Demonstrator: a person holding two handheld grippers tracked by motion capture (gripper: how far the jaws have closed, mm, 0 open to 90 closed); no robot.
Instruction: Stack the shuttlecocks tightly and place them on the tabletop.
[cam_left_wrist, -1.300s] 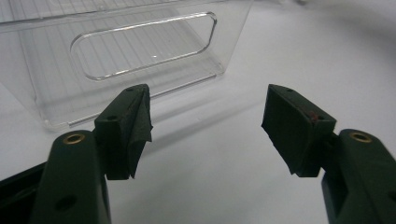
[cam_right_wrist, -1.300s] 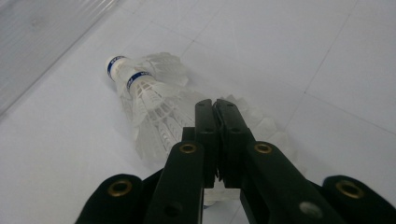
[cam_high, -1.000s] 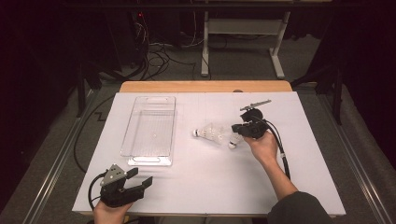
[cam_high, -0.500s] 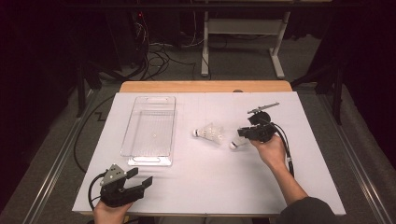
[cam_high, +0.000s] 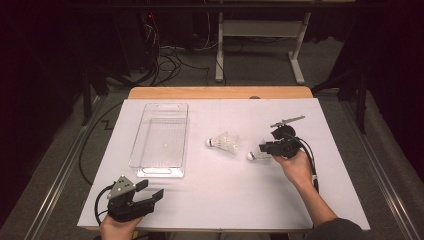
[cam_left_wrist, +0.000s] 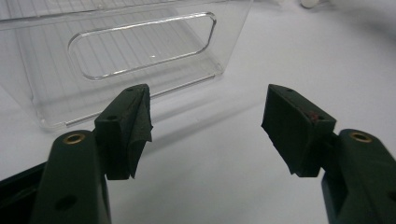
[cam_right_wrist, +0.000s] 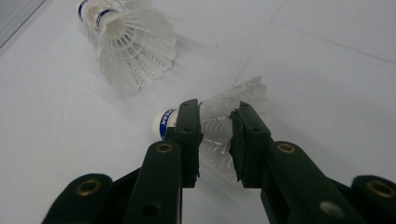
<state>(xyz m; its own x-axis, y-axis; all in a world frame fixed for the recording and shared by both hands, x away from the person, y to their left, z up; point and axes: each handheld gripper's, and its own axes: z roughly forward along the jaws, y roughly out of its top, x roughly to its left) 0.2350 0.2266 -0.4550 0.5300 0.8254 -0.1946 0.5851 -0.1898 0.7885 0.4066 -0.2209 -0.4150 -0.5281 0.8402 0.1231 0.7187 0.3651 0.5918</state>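
Note:
Two white shuttlecocks lie on the white table right of centre. One shuttlecock (cam_high: 225, 143) (cam_right_wrist: 128, 42) lies alone. My right gripper (cam_high: 261, 149) (cam_right_wrist: 215, 116) straddles the skirt of the second shuttlecock (cam_high: 251, 155) (cam_right_wrist: 161, 125), whose cork points left. Its jaws have just been opening; a narrow gap shows with the skirt in it, and the shuttlecock rests on the table. My left gripper (cam_high: 150, 189) (cam_left_wrist: 205, 121) sits at the near left edge, open and empty, facing the near end of a clear plastic tray (cam_high: 136, 145) (cam_left_wrist: 140, 46).
The tray is empty and stands lengthwise left of centre. A wooden strip (cam_high: 220, 93) borders the table's far edge. A cable (cam_high: 309, 150) trails from the right gripper along the person's forearm. Beyond the table are a dark floor, cables and a desk frame.
The right gripper has moved right and slightly nearer, drawing the second shuttlecock away from the first. Its jaws have parted a little. The left gripper has stayed put.

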